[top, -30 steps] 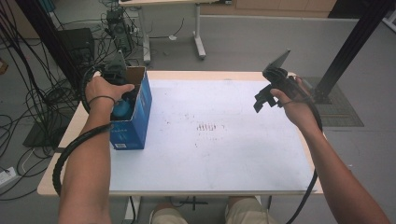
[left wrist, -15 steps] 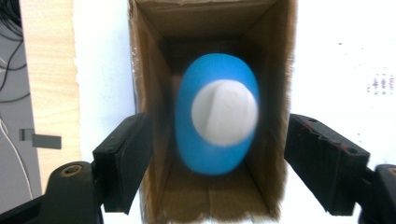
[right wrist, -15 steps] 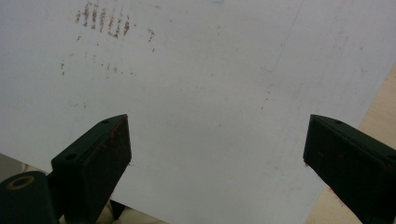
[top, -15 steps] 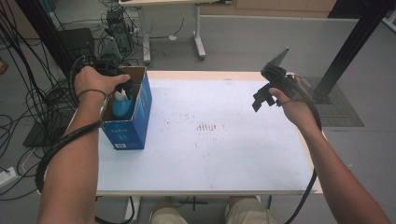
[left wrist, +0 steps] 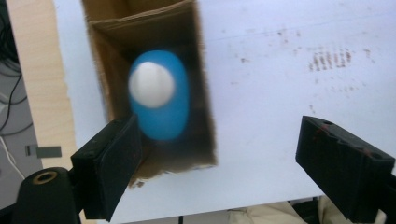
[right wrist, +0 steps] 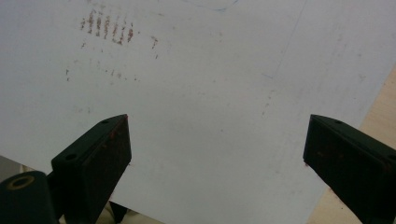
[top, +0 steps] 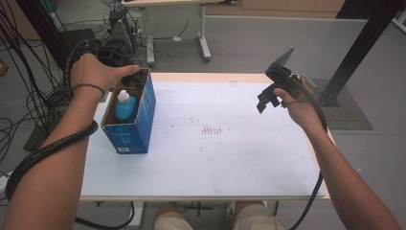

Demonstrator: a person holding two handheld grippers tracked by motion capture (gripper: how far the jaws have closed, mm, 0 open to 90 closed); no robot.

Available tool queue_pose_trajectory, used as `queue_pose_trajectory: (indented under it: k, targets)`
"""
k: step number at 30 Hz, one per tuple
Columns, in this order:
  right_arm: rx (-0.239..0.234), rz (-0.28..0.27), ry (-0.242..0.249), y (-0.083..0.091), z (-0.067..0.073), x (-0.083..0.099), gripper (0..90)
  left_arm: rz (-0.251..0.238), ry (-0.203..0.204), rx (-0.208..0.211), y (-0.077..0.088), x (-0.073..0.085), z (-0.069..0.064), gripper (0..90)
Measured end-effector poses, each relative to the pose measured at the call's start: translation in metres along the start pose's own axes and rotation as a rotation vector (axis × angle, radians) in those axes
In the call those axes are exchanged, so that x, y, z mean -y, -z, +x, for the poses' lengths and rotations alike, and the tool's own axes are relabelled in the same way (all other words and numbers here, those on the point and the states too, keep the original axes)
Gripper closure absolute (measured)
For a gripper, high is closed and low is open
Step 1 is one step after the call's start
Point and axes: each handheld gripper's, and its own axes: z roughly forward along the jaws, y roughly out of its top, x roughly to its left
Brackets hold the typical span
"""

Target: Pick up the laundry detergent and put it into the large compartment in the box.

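A blue cardboard box (top: 130, 133) with its top open stands on the left of the white-covered table (top: 230, 158). Inside it a blue bottle (top: 125, 106) with a white cap stands upright. My left gripper (top: 137, 79) hovers over the far end of the box; its jaws have just been opening and nothing is between them. In the left gripper view the bottle (left wrist: 159, 95) sits in the box (left wrist: 140, 25) below and beyond my open left gripper (left wrist: 219, 158). My right gripper (top: 266, 100) is held above the table's right side, and the right gripper view shows it (right wrist: 217, 158) open and empty over the white sheet.
Faint brown marks (top: 213, 130) dot the middle of the sheet. The bare wooden table edge (top: 210, 76) runs along the far side. Cables (top: 28, 100) lie on the floor at the left, another table's legs (top: 203, 33) stand behind, and a black post (top: 359, 45) rises at the right.
My left hand has lifted out of the box and drawn toward its far end, leaving the bottle standing inside. The left jaws have spread apart. The right hand has stayed put.
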Motion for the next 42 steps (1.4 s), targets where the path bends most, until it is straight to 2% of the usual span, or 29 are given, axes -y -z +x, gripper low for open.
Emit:
queue_pose_trajectory:
  k: [6, 18, 24, 27, 31, 34, 42]
  targets:
    - [0.0, -0.002, 0.001, 0.002, 0.001, -0.005, 7.5, 0.0, -0.088, 0.014, 0.002, -0.002, -0.028, 12.8]
    - [-0.001, 0.008, -0.014, -0.001, -0.008, -0.009, 7.4, 0.032, -0.269, 0.067, -0.011, -0.007, -0.089, 12.4]
    - [0.002, 0.014, -0.025, -0.001, -0.011, -0.01, 7.4, 0.025, -0.321, 0.087, -0.011, -0.012, -0.116, 12.4]
    - [0.001, 0.017, -0.03, -0.001, -0.011, -0.011, 7.4, 0.02, -0.34, 0.107, -0.012, -0.014, -0.125, 12.4]
    - [0.001, 0.023, -0.031, -0.003, -0.01, -0.013, 7.5, 0.028, -0.365, 0.108, -0.013, -0.017, -0.138, 12.4]
    - [0.0, 0.022, -0.028, -0.003, -0.009, -0.013, 7.5, 0.029, -0.375, 0.107, -0.014, -0.019, -0.143, 12.3]
    - [0.0, 0.021, -0.028, -0.002, -0.009, -0.014, 7.4, 0.032, -0.374, 0.114, -0.017, -0.022, -0.146, 12.4]
